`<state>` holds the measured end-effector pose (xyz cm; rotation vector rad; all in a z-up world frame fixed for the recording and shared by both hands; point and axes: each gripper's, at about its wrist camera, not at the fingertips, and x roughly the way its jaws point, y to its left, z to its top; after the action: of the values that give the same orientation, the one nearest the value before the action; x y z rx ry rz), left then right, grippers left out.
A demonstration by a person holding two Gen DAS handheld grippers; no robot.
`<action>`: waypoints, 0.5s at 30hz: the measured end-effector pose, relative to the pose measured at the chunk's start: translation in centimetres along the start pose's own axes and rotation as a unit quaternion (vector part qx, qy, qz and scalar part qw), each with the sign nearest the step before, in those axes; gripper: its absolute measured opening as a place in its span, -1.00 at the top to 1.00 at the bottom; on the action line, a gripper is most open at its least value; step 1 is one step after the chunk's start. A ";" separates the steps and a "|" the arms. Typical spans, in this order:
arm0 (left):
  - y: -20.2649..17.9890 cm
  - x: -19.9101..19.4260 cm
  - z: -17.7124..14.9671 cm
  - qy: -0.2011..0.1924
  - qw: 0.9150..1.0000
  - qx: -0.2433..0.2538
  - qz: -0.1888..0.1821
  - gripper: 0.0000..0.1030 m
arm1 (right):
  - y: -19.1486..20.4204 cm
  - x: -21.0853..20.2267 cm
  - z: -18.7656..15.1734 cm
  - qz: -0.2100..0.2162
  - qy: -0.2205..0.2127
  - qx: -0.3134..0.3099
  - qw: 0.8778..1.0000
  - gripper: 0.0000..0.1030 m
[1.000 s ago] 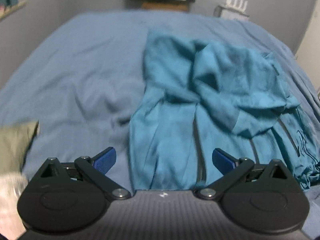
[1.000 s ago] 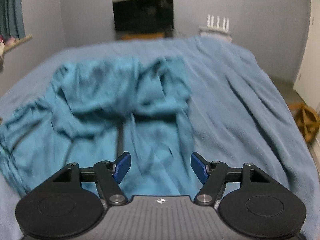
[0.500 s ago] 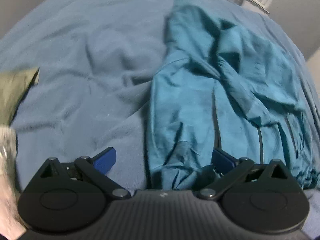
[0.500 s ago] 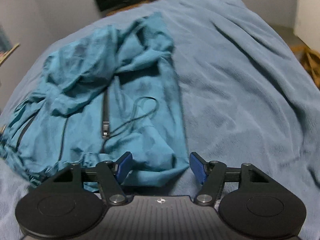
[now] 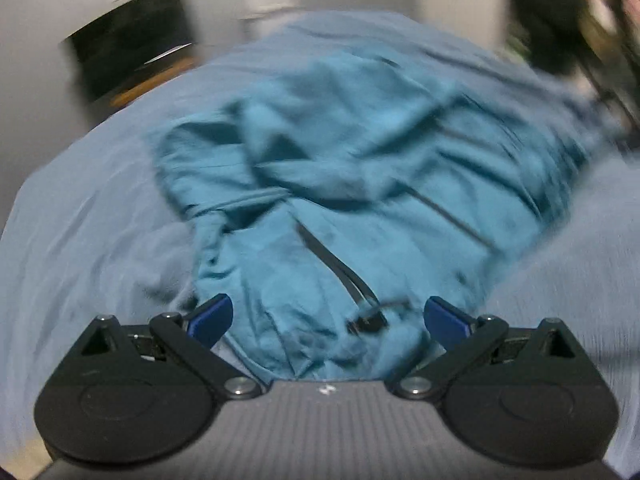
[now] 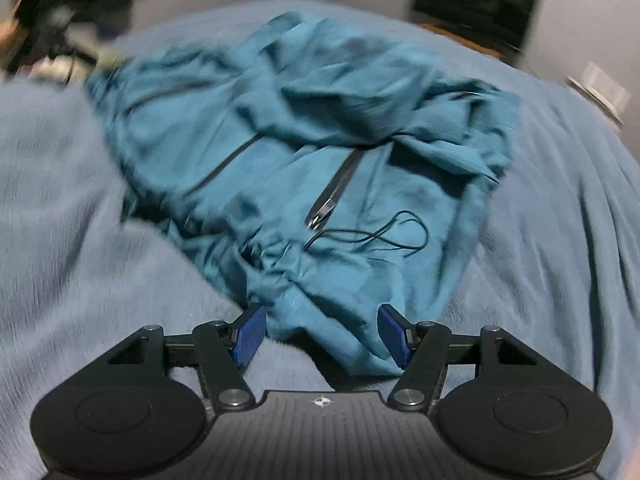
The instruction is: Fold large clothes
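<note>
One teal jacket lay crumpled on one blue blanket — nothing else on the bed. On the jacket I counted two dark zipper lines and one thin black drawstring looped loose near the hem. Two grippers were there — the left gripper and the right gripper, each with two blue pads. One dark screen stood by the wall.

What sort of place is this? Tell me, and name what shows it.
Most likely a bedroom. A teal jacket lies rumpled on a wide bed covered by a blue blanket, and a dark screen, probably a television, stands against the grey wall behind it.
</note>
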<state>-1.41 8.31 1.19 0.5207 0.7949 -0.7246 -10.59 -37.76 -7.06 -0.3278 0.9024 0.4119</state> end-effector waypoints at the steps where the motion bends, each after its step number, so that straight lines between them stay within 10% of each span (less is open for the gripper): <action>1: -0.1 0.4 -0.4 0.014 1.000 0.017 -0.013 -0.99 | 0.0 0.2 0.3 0.000 0.006 -0.017 1.000 -0.29; 15: -0.2 6.5 -0.8 0.087 0.990 0.023 -0.110 -0.71 | 0.2 4.1 1.3 0.043 0.026 -0.061 0.997 -0.17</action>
<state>1.31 6.24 -4.43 0.5480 1.0114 -0.9105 -7.54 -36.20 -9.60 -0.4144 0.9472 0.5417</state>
